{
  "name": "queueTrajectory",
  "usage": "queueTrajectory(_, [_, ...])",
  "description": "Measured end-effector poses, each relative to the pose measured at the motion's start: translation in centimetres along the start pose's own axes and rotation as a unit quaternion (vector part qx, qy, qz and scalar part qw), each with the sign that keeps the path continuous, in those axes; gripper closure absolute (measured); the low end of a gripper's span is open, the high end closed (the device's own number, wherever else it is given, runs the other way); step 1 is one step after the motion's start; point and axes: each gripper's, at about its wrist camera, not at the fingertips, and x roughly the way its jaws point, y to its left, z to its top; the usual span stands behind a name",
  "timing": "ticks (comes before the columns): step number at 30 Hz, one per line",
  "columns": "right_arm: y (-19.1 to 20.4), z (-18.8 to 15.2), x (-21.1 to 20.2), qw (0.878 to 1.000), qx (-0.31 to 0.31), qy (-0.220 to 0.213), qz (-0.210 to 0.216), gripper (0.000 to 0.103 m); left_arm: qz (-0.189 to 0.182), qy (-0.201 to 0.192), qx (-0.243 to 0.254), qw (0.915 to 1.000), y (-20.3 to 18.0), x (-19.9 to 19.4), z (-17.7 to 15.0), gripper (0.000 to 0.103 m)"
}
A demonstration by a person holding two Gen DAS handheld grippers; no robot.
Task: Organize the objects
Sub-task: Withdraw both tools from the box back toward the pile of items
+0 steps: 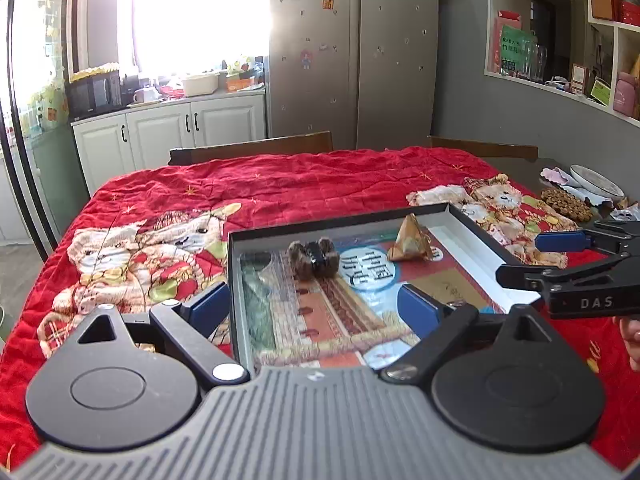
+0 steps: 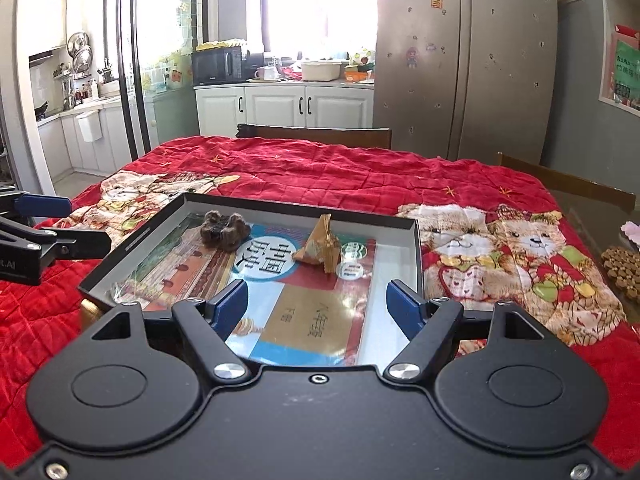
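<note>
Since both items sit gathered inside the box (image 2: 416, 248) on the red-quilted desk (image 2: 320, 168), toy car (image 2: 221, 233) and wrapped dumpling (image 2: 320, 250) lie apart, with left claw (image 1: 314, 306) and right claw (image 2: 316, 300) both wide and empty.

L tongs (image 1: 314, 308) & R tongs (image 2: 316, 304) both spread wide, empty, tilted down

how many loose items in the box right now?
3. A fuzzy brown toy at the box's far left, a wrapped pyramid dumpling at far centre, a book flat beneath them. Gripper hides the near edge.
</note>
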Motion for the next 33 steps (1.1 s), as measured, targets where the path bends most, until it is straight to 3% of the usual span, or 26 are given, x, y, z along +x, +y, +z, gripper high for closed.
queueTrajectory(19, [-0.7, -3.6, -3.9, 1.0, 0.016, 0.003, 0.011, 0.028, 0.006, -0.002, 0.016, 0.9999, 0.1, -2.5, -2.3, 0.005])
queueTrajectory(33, [-2.2, -6.8, -4.6, 0.997, 0.064, 0.027, 0.024, 0.033, -0.026, 0.042, 0.018, 0.9986, -0.5, -2.1, -5.7, 0.005])
